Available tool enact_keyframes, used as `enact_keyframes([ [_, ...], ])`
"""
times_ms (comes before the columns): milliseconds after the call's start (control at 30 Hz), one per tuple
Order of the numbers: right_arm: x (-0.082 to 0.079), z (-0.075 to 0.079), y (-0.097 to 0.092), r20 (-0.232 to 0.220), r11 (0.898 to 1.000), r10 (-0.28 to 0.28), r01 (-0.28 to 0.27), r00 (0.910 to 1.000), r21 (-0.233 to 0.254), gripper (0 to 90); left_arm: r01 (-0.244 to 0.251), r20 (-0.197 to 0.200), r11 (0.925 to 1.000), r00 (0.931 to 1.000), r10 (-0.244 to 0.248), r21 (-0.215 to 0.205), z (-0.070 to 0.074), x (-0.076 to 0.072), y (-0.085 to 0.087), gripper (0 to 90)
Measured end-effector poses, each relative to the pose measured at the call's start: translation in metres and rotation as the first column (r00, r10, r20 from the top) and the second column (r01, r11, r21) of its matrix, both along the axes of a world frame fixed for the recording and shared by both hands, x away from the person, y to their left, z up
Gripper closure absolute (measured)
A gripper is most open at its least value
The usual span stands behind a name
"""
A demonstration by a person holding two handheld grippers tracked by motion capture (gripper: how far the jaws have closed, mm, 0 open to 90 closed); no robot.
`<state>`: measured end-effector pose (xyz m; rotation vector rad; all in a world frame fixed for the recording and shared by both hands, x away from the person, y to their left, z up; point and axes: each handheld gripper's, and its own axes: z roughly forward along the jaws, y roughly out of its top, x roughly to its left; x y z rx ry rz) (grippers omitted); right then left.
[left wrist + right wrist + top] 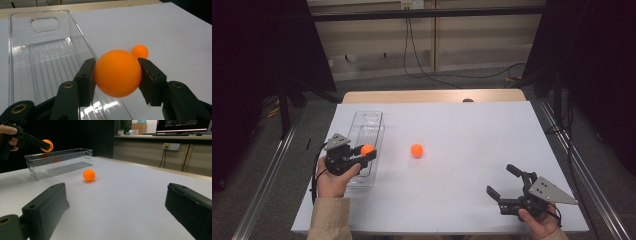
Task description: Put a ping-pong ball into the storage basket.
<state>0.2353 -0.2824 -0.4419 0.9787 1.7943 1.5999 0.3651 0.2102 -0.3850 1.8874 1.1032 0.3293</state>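
Over clear bin point(45, 62) | orange ball point(117, 73) between left tool point(117, 75) jaws (apparently clamped)

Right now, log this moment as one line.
left tool: shut on orange ball, above clear bin | right tool: open, empty | second ball: on table

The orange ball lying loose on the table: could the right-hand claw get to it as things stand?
Probably yes. The right gripper stands open with nothing between its jaws, and only bare white table lies between it and the loose ball. The clear bin sits off to the side.
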Motion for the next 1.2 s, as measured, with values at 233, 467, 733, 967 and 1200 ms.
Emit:
enact_keyframes([
  [233, 0.000, 0.000, 0.000, 0.001, 1.000, 0.000, 0.000, 1.0000, 0.000, 3.2, -0.007, -0.001, 1.0000, 1.0000, 0.007, 0.000, -0.001, 0.000, 0.002, 50.8],
  [467, 0.000, 0.000, 0.000, 0.001, 1.000, 0.001, -0.001, 1.0000, 0.000, 3.2, -0.012, 0.004, 0.9999, 0.9999, 0.012, 0.000, 0.000, 0.000, 0.004, 50.8],
  [733, 0.000, 0.000, 0.000, 0.000, 1.000, 0.000, 0.000, 1.0000, 0.001, 3.2, -0.019, 0.005, 0.9997, 0.9998, 0.019, 0.017, -0.002, 0.001, 0.006, 50.8],
  [967, 0.000, 0.000, 0.000, 0.000, 1.000, 0.001, -0.001, 1.0000, 0.000, 3.2, -0.030, 0.003, 0.9993, 0.9996, 0.030, 0.024, -0.005, 0.002, 0.008, 50.8],
  [1200, 0.000, 0.000, 0.000, 0.000, 1.000, 0.001, -0.001, 1.0000, 0.000, 3.2, -0.042, -0.002, 0.9985, 0.9991, 0.042, 0.034, -0.008, 0.003, 0.010, 50.8],
])
